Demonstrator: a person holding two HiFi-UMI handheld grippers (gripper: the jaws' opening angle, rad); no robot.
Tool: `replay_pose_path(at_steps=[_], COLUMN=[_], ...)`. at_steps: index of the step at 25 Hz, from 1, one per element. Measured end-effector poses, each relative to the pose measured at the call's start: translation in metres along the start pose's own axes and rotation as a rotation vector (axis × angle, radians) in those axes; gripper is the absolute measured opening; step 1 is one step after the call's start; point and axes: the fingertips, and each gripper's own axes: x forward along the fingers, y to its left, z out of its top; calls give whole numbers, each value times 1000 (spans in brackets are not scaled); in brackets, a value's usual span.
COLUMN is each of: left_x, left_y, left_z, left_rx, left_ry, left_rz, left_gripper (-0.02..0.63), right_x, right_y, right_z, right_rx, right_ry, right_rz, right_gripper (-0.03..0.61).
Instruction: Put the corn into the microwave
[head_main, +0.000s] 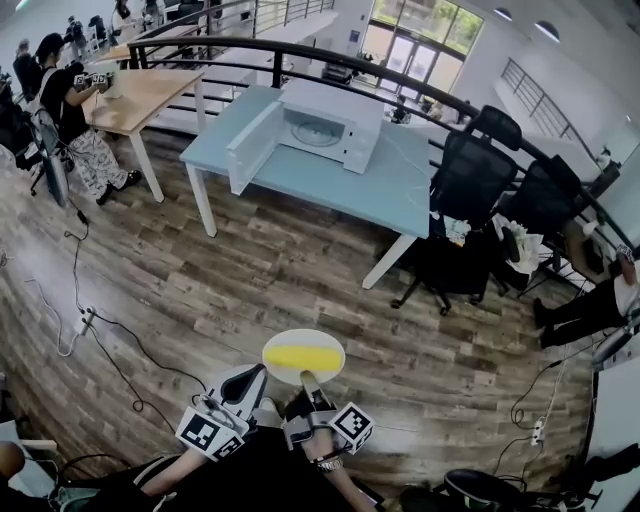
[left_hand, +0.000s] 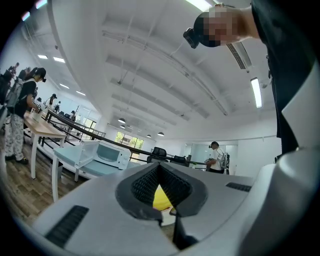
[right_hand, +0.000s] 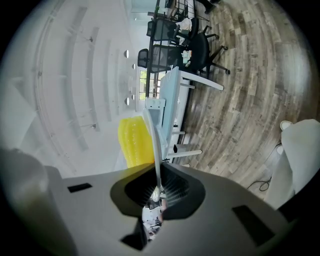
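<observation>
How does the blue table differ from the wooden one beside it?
The blue table has a pale blue top; the wooden table has a light wood top. The blue table carries a white microwave with its door open; the wooden table has a person standing at it. Both have white legs.

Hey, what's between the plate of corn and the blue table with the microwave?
Only bare wood floor, as the head view shows; a cable lies off to the left.

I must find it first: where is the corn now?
Head view, low centre: the corn lies on a plate held by the right gripper, far from the microwave.
</observation>
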Motion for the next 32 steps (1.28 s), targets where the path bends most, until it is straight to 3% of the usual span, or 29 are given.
replay_pose_path(at_steps=[13, 27, 32], left_x=[-1, 38, 63], left_y=[32, 73, 87], left_z=[4, -2, 0], left_rx=[9, 39, 9], left_ry=[-5, 14, 25], left_rz=[42, 49, 55], left_gripper=[3, 3, 3], right_x=[29, 84, 108], right_y=[4, 10, 13], right_z=[0, 26, 41], right_rx=[-11, -9, -2], right_ry=[-4, 0, -4], right_rz=[17, 31, 30], right_gripper=[23, 23, 23])
